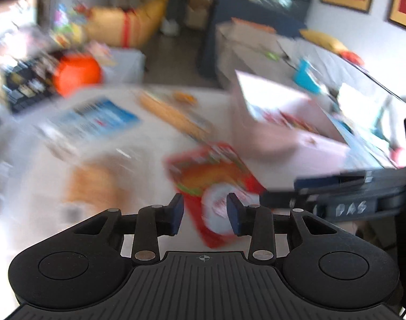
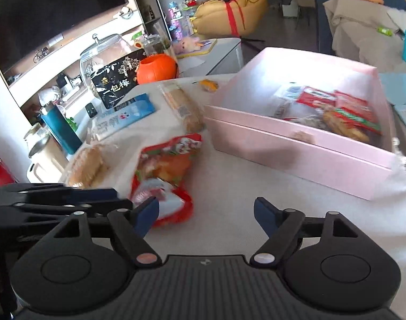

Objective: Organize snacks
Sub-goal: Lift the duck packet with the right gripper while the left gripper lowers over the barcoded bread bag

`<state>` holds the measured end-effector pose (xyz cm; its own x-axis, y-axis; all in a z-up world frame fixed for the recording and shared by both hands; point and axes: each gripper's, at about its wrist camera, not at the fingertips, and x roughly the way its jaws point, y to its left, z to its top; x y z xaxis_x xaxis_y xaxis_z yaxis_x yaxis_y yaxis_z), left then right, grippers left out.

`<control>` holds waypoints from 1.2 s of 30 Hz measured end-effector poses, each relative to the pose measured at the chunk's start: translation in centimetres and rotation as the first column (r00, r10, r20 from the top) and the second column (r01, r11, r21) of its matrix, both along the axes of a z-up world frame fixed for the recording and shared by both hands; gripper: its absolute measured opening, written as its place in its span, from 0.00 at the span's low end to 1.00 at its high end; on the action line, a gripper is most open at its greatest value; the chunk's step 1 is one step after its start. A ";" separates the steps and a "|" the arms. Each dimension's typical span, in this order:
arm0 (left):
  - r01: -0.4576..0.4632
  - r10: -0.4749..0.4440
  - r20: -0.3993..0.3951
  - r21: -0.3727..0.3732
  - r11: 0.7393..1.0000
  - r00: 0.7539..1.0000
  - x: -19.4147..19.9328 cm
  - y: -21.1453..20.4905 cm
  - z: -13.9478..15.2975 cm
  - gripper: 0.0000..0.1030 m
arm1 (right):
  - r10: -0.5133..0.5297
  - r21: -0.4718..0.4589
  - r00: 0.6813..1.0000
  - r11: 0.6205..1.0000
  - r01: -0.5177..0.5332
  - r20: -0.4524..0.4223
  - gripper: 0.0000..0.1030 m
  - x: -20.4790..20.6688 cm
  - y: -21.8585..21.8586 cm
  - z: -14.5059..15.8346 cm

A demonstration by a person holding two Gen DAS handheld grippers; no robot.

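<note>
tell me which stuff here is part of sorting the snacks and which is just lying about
Part of the job: pink box, red snack bag, blue wrapper, long biscuit pack, round bread pack.

Lying about: orange pumpkin pot, glass jar, teal bottle.

Box [image 2: 296, 144] sits at table's [image 2: 229, 186] right edge, snack packets [image 2: 344, 114] inside. Crinkled snack bag [image 2: 163, 170] lies mid-table left of box; bread pack [image 2: 87, 166] at left edge, wafer pack [image 2: 183, 106] and flat pouch [image 2: 125, 116] toward far edge.
</note>
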<state>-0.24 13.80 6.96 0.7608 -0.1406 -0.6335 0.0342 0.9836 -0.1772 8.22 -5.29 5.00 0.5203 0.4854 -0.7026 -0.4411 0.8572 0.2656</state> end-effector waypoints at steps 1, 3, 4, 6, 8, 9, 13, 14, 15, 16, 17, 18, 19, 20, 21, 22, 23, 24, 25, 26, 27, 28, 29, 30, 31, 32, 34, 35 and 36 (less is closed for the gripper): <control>-0.044 0.043 0.021 0.022 0.999 0.999 -0.3 0.7 0.5 0.39 | 0.014 0.003 1.000 1.000 -0.014 -0.008 0.77 0.3 0.9 -0.1; -0.137 0.135 0.038 0.049 0.989 0.990 -0.4 2.4 1.0 0.39 | 0.042 -0.001 0.999 0.999 -0.042 -0.013 0.78 0.8 2.8 -0.3; -0.182 0.180 0.031 0.054 0.982 0.983 -0.3 3.3 0.9 0.39 | 0.056 -0.011 0.998 0.998 -0.056 -0.015 0.78 1.2 4.0 -0.5; -0.245 0.244 0.013 0.048 0.968 0.970 0.0 4.7 0.3 0.39 | 0.078 -0.043 0.996 0.996 -0.079 -0.031 0.81 2.0 6.3 -1.1; -0.267 0.267 -0.013 0.039 0.963 0.963 0.1 5.5 -0.6 0.39 | 0.090 -0.090 0.995 0.992 -0.093 -0.040 0.91 2.4 8.5 -2.0; -0.268 0.269 -0.023 0.037 0.963 0.963 0.2 5.6 -0.9 0.39 | 0.100 -0.113 0.995 0.989 -0.100 -0.003 0.94 2.2 9.5 -2.1; -0.253 0.255 -0.029 0.047 0.966 0.967 0.4 5.3 -1.8 0.44 | 0.136 -0.239 0.986 0.965 -0.111 0.091 0.95 1.2 11.9 -3.0; -0.251 0.252 -0.030 0.047 0.967 0.967 0.5 5.3 -1.7 0.44 | 0.143 -0.231 0.986 0.966 -0.119 0.089 0.93 1.0 11.6 -3.0; -0.250 0.252 -0.032 0.044 0.967 0.967 0.6 5.5 -1.7 0.44 | 0.161 -0.225 0.983 0.965 -0.138 0.087 0.87 0.9 11.2 -2.9; -0.248 0.250 -0.034 0.043 0.968 0.968 0.8 5.7 -1.5 0.44 | 0.179 -0.226 0.980 0.962 -0.154 0.092 0.81 0.7 10.7 -2.8; -0.245 0.246 -0.037 0.044 0.969 0.968 0.8 5.7 -1.6 0.44 | 0.196 -0.225 0.976 0.959 -0.171 0.094 0.77 0.3 10.0 -2.5; -0.240 0.242 -0.038 0.046 0.970 0.970 0.8 5.8 -1.7 0.44 | 0.203 -0.220 0.976 0.959 -0.181 0.082 0.72 0.0 9.1 -2.4; -0.235 0.237 -0.037 0.048 0.971 0.971 0.8 5.8 -1.8 0.45 | 0.203 -0.211 0.975 0.960 -0.181 0.085 0.66 -0.4 8.1 -2.3; -0.230 0.232 -0.037 0.052 0.972 0.972 0.8 5.8 -1.9 0.46 | 0.205 -0.196 0.975 0.963 -0.185 0.090 0.58 -0.9 6.9 -2.1; -0.225 0.228 -0.038 0.059 0.972 0.973 0.9 5.7 -2.0 0.48 | 0.203 -0.180 0.976 0.966 -0.187 0.078 0.54 -1.2 5.7 -1.9; -0.219 0.222 -0.040 0.066 0.973 0.974 0.9 5.5 -1.9 0.50 | 0.189 -0.166 0.980 0.970 -0.176 0.064 0.50 -1.4 4.5 -1.8; -0.210 0.214 -0.042 0.079 0.975 0.976 1.0 5.3 -1.9 0.51 | 0.169 -0.151 0.984 0.976 -0.160 0.054 0.48 -1.7 3.2 -1.6; -0.199 0.204 -0.043 0.098 0.975 0.978 1.2 5.1 -2.0 0.52 | 0.149 -0.141 0.988 0.980 -0.141 0.044 0.47 -2.0 1.9 -1.5; -0.189 0.195 -0.042 0.118 0.975 0.980 1.3 4.8 -2.0 0.53 | 0.125 -0.137 0.991 0.983 -0.119 0.037 0.47 -2.2 0.8 -1.5; -0.181 0.188 -0.042 0.132 0.974 0.981 1.4 4.6 -2.1 0.54 | 0.103 -0.137 0.994 0.986 -0.097 0.037 0.47 -2.4 -0.5 -1.5; -0.179 0.187 -0.043 0.144 0.973 0.981 1.5 4.5 -2.1 0.57 | 0.083 -0.136 0.996 0.988 -0.076 0.042 0.47 -2.7 -1.5 -1.6; -0.181 0.189 -0.046 0.146 0.973 0.981 1.6 4.5 -2.2 0.58 | 0.064 -0.133 0.997 0.989 -0.058 0.045 0.47 -3.0 -2.4 -1.6; -0.185 0.195 -0.053 0.142 0.972 0.979 1.8 4.6 -2.3 0.60 | 0.045 -0.127 0.998 0.991 -0.039 0.045 0.47 -3.2 -3.3 -1.7; -0.190 0.199 -0.059 0.133 0.973 0.978 2.1 4.8 -2.4 0.62 | 0.027 -0.120 0.999 0.993 -0.022 0.045 0.48 -3.3 -4.1 -1.8; -0.195 0.204 -0.061 0.129 0.972 0.977 2.3 4.9 -2.5 0.63 | 0.011 -0.114 0.999 0.993 -0.005 0.048 0.48 -3.5 -4.7 -2.0; -0.199 0.209 -0.066 0.129 0.971 0.976 2.5 4.9 -2.6 0.64 | -0.004 -0.108 0.999 0.994 0.009 0.052 0.52 -3.6 -5.2 -2.1; -0.192 0.203 -0.084 0.114 0.975 0.976 3.0 4.8 -2.9 0.64 | -0.032 -0.087 0.998 0.996 0.036 0.054 0.66 -3.7 -6.0 -2.5; -0.190 0.200 -0.083 0.118 0.975 0.976 3.2 4.6 -3.0 0.64 | -0.038 -0.078 0.998 0.996 0.043 0.058 0.69 -3.7 -6.2 -2.7; -0.185 0.196 -0.079 0.130 0.974 0.977 3.2 4.2 -3.0 0.63 | -0.037 -0.067 0.997 0.997 0.041 0.064 0.73 -3.9 -6.2 -2.8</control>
<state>2.92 17.97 3.95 0.7049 0.0835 -0.7044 -0.1669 0.9847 -0.0503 4.36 -11.52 2.17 0.5822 0.4157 -0.6987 -0.4207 0.8894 0.1787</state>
